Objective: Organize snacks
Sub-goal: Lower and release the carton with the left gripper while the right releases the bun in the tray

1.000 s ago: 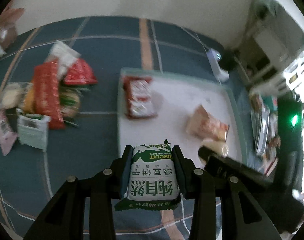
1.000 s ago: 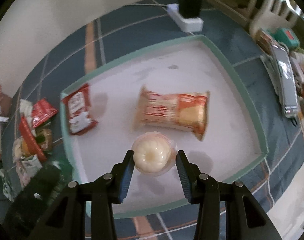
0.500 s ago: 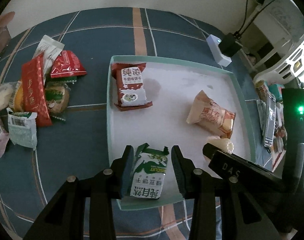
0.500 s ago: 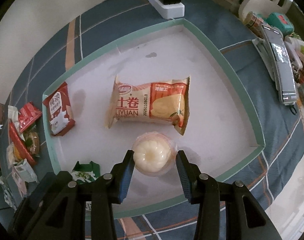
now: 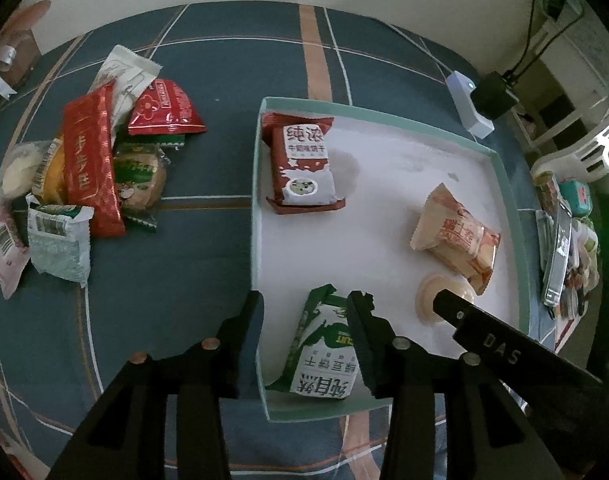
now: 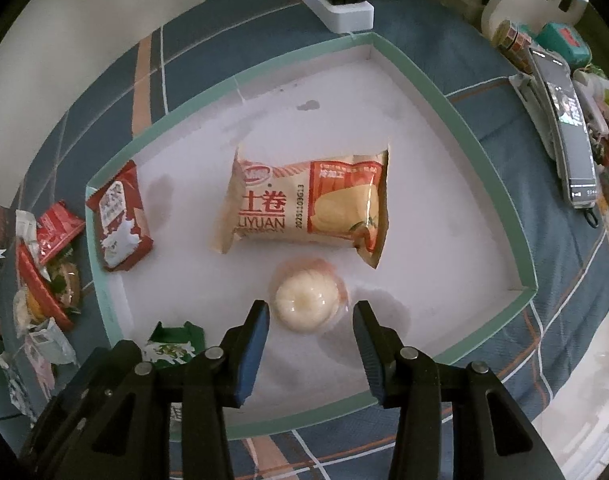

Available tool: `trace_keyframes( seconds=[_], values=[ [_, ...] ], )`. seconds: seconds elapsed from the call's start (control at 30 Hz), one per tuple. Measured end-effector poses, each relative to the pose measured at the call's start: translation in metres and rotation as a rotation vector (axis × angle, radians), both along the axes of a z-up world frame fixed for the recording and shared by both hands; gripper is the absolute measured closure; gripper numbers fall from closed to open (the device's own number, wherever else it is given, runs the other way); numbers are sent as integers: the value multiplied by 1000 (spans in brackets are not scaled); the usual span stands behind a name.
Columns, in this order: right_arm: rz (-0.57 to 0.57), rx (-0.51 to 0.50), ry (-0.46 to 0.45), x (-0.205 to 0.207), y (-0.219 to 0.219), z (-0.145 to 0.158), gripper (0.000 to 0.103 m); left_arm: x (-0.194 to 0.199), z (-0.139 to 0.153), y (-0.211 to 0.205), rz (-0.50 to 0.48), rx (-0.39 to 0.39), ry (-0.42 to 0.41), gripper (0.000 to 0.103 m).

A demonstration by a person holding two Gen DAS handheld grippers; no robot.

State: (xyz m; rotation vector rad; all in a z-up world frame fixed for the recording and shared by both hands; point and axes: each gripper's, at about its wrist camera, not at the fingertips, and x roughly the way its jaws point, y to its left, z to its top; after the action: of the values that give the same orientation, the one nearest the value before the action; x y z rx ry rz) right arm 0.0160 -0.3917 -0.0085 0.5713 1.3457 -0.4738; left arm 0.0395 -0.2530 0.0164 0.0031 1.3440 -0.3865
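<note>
A green biscuit packet (image 5: 324,356) lies tilted in the near left corner of the white tray with a teal rim (image 5: 255,208). My left gripper (image 5: 307,304) hangs over it with its jaws opening; the right finger still touches the packet and the left finger stands clear. A pale jelly cup (image 6: 306,304) rests on the tray floor. My right gripper (image 6: 311,314) points down over it, jaws opening, with a gap on each side of the cup. An orange roll-cake packet (image 6: 308,204) and a red-brown milk biscuit packet (image 5: 304,164) also lie in the tray.
A pile of several loose snack packets (image 5: 88,160) lies on the blue checked cloth left of the tray. A white power strip with a black plug (image 6: 338,8) sits beyond the tray's far corner. A phone (image 6: 564,120) and small clutter line the right side.
The green packet came down from the left gripper's grip into the tray corner, and those jaws have parted. The right jaws have come off the jelly cup, which now sits free.
</note>
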Motion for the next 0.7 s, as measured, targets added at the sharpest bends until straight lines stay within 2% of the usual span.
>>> trace_keyframes(
  seconds=[0.17,0.33,0.37,0.4,0.43,0.5,0.6,0.7],
  values=[
    [14,-26,-31,1,8,14,50,7,4,12,47,-3,-7,54],
    [44,-49,-59,5,19,26,46,20,3,36,145,12,-4,51],
    [57,-53,-60,7,23,27,46,23,3,41,162,17,-4,48],
    [66,-56,-60,8,25,28,46,25,3,45,179,22,-6,37],
    [78,-58,-59,8,28,29,46,27,4,49,194,25,-9,33],
    [102,-58,-57,9,34,29,45,30,5,56,215,27,-13,33],
    [126,-64,-53,13,41,28,35,34,6,65,238,33,-17,31],
    [143,-74,-52,16,45,28,34,35,5,72,264,46,-12,23]
  ],
)
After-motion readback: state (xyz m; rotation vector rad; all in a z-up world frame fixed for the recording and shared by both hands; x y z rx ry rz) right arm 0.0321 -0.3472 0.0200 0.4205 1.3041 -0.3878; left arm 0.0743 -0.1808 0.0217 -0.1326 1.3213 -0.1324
